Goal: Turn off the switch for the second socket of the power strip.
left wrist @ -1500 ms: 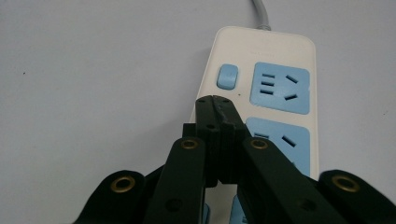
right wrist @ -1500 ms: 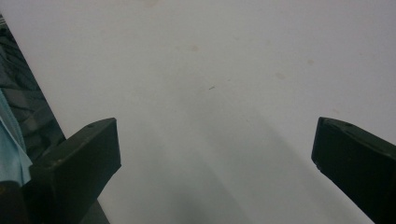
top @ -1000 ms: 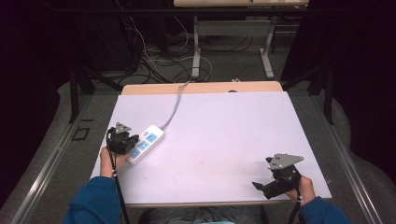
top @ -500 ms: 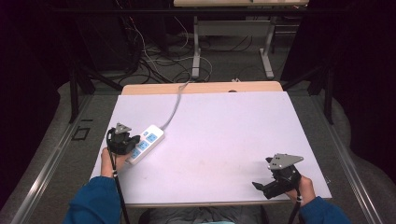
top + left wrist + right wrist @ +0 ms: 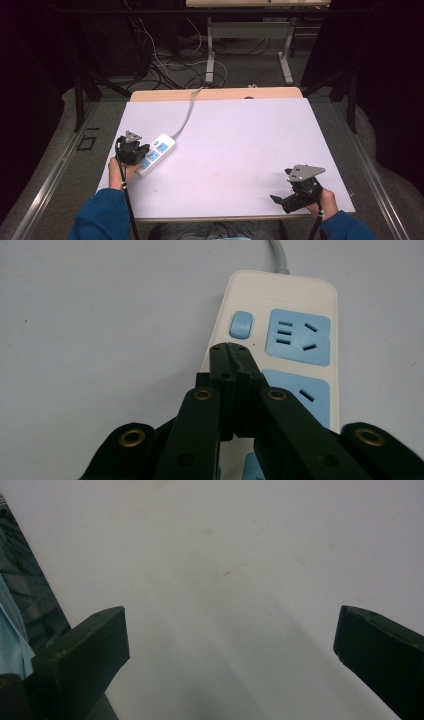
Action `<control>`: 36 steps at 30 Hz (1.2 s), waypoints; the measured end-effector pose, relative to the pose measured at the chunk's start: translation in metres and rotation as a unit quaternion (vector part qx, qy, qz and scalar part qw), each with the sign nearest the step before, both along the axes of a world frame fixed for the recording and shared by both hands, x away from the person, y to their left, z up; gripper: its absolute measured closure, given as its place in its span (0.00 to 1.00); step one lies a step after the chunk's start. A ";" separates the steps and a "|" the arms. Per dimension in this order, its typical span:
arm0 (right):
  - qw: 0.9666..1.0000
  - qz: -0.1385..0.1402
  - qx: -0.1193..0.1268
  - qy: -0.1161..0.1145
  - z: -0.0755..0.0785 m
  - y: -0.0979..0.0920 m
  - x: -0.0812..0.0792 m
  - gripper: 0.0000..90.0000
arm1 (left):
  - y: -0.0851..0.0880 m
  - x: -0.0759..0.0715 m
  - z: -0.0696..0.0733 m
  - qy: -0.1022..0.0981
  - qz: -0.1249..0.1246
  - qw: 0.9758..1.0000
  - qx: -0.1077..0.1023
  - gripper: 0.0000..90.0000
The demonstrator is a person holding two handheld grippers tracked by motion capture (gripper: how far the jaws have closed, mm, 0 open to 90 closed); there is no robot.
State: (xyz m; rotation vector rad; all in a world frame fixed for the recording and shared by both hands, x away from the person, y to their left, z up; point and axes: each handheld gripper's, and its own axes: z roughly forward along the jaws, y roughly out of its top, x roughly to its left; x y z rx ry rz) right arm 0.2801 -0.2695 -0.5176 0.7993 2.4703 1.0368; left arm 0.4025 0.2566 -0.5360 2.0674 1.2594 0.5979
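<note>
One power strip is laid on the white table. Left gripper, clenched empty, is poised above the strip; right gripper, released, is held well apart.

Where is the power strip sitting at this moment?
In the high view the white power strip lies at the left side of the table, right by the left gripper, whose shut jaws are over it near the blue switch.
</note>
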 end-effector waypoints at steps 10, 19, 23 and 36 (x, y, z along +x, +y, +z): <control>1.000 0.001 -0.001 0.003 0.000 0.000 0.000 0.01 | 0.000 0.001 -0.001 0.001 0.006 1.000 -0.009 1.00; 1.000 0.000 0.000 0.002 0.000 0.000 0.000 0.01 | 0.001 0.001 -0.003 0.003 0.011 1.000 -0.021 1.00; 1.000 0.000 -0.002 -0.001 0.000 0.000 0.000 0.01 | 0.001 0.000 -0.003 0.001 0.011 1.000 -0.014 1.00; 1.000 -0.001 -0.001 0.003 -0.001 0.000 0.000 0.01 | 0.001 0.000 -0.003 -0.001 0.009 1.000 -0.013 1.00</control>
